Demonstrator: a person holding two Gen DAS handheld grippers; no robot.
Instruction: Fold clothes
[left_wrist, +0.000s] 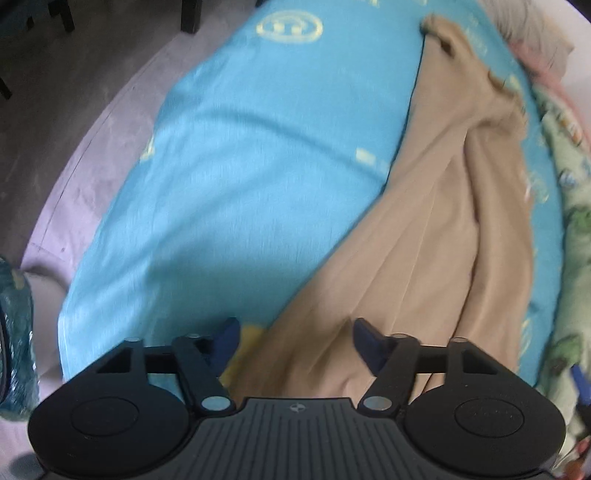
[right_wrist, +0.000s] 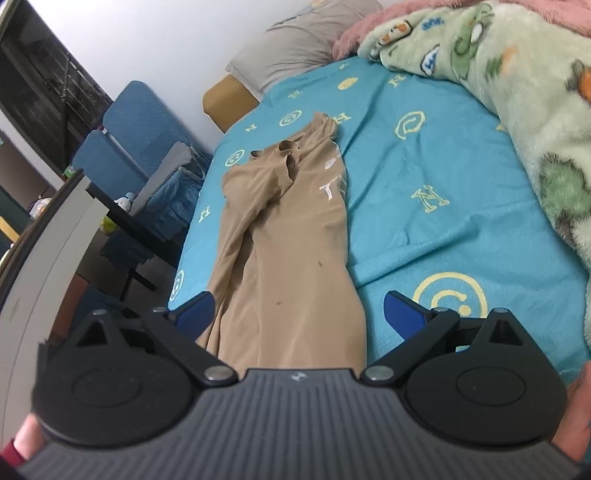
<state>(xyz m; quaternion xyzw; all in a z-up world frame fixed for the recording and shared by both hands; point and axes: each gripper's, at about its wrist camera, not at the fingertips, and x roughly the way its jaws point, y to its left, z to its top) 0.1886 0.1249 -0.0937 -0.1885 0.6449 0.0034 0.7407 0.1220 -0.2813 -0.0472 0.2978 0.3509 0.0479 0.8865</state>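
Note:
A tan shirt (right_wrist: 284, 229) lies on the blue bed sheet (right_wrist: 443, 206), folded lengthwise into a long strip with its collar at the far end. It also shows in the left wrist view (left_wrist: 424, 229), running up the right side. My left gripper (left_wrist: 295, 332) is open, its blue fingertips straddling the shirt's near edge, holding nothing. My right gripper (right_wrist: 299, 310) is open wide, its blue fingertips on either side of the shirt's near hem, holding nothing.
A green patterned fleece blanket (right_wrist: 517, 92) and a pink one are piled on the right of the bed. A grey pillow (right_wrist: 295, 40) lies at the head. Blue chairs (right_wrist: 122, 140) and a dark table stand left of the bed. The bed's edge and grey floor (left_wrist: 55, 110) are on the left.

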